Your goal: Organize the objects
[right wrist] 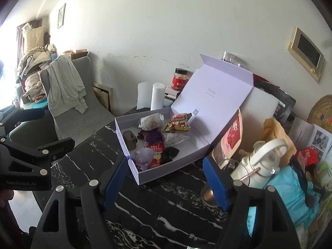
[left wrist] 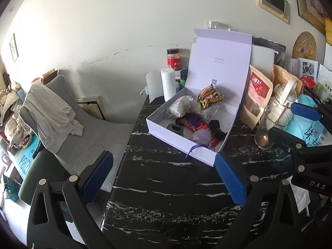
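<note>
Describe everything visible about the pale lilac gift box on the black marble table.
The pale lilac cardboard gift box is a shallow rectangular tray with a hinged lid standing open and leaning back toward the clutter behind it. Small grey lettering and a QR code mark the lid's inside. It rests flat on the black white-veined marble table, and a purple ribbon tab hangs from its front wall. Inside lie snack packets, a purple cord bundle and a lilac pouch. No fingers touch it.

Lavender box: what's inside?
In the lavender box: snack packet, crumpled wrapper, purple cord bundle, grey holder, lilac pouch, black item. Anything beneath them is covered.
</note>
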A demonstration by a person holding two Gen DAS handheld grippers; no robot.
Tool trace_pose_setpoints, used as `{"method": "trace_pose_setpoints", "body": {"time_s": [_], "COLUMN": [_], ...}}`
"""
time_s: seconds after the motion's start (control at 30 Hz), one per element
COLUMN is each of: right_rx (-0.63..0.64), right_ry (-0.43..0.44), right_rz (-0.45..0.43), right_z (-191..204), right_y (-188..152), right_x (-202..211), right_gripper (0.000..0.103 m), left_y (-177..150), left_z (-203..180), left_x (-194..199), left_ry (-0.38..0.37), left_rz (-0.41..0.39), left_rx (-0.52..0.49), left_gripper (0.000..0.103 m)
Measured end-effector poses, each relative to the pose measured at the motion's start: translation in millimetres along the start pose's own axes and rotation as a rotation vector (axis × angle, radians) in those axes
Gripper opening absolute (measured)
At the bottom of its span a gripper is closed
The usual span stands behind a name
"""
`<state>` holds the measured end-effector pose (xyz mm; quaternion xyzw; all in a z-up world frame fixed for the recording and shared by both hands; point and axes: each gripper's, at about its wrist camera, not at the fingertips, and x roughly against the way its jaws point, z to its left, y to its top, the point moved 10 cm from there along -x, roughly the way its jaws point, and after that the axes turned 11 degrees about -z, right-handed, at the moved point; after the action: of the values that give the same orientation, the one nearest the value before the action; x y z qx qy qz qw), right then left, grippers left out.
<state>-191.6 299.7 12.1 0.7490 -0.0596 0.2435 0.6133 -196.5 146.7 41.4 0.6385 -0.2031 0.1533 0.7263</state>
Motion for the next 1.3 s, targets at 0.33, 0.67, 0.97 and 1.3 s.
{"method": "trace_pose_setpoints", "body": {"time_s": [0.33, 0.67, 0.97, 1.3], "right_rx": [-0.011, -0.018, -0.01, -0.007], "right_ry": [-0.001, 0.008, 0.012, 0.005], "right_rz": [0.052, 0.071, 0.072, 0.077], "right_z": [7.8, 12.8, 16.1, 14.6], "right_y": [-38.8, -54.8, -57.0, -58.4], "right_x": [5.7, 16.5, 20.5, 20.1], "right_gripper": [0.075, 0.075, 0.075, 0.075], "left_y": [-43.8, -58.2, -59.9, -67.7], "left_z": [-3.3, -4.4, -5.7, -7.3], "left_x": [2.6, 11.2, 20.2, 24.9], "left_ry": [-0.019, -0.019, -0.012, -0.028], "left_rz": [0.059, 0.063, 0.066, 0.077], "left_rx": [0.055, 0.073, 0.066, 0.079], "left_gripper": [0.099, 0.098, 0.099, 0.098]}}
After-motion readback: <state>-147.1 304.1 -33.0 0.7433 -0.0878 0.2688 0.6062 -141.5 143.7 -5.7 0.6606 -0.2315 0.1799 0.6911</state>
